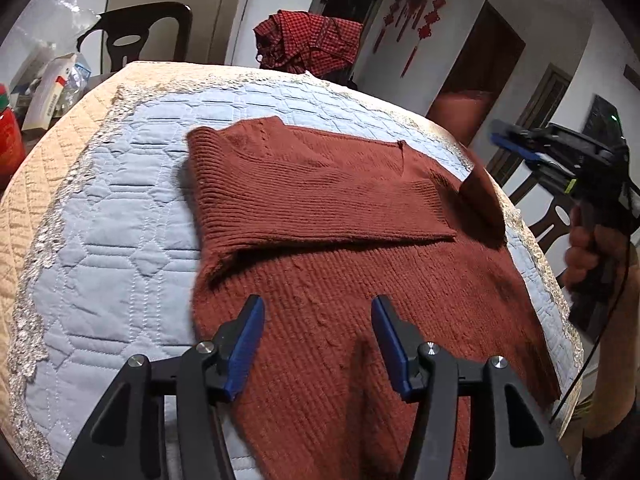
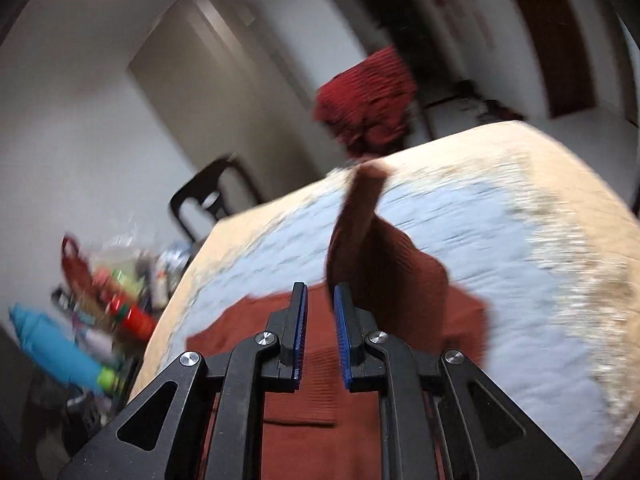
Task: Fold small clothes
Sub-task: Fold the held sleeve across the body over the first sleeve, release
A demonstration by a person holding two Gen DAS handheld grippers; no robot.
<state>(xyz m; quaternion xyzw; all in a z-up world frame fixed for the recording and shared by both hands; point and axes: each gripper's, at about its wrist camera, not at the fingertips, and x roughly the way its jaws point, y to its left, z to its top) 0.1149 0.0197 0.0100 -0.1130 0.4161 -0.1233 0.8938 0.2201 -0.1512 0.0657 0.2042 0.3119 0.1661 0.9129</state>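
A rust-brown knit sweater [image 1: 340,280] [image 2: 304,392] lies on a quilted blue and beige cover [image 1: 120,220] [image 2: 500,240]. One sleeve is folded flat across its chest. My left gripper [image 1: 318,308] hovers open over the sweater's lower half, with nothing between its fingers. The other sleeve [image 1: 482,204] [image 2: 360,232] stands lifted off the cover at the right. In the blurred right wrist view it rises from the tips of my right gripper [image 2: 320,292], whose jaws are nearly together. A hand [image 1: 584,248] holds the right gripper [image 1: 516,146] above the table's right edge.
A red checked cloth [image 1: 308,40] is heaped beyond the far edge, next to a black chair [image 1: 136,36]. Boxes, bags and bottles [image 1: 48,88] [image 2: 120,304] crowd the surface off the left side. Another dark chair [image 1: 556,216] stands at the right.
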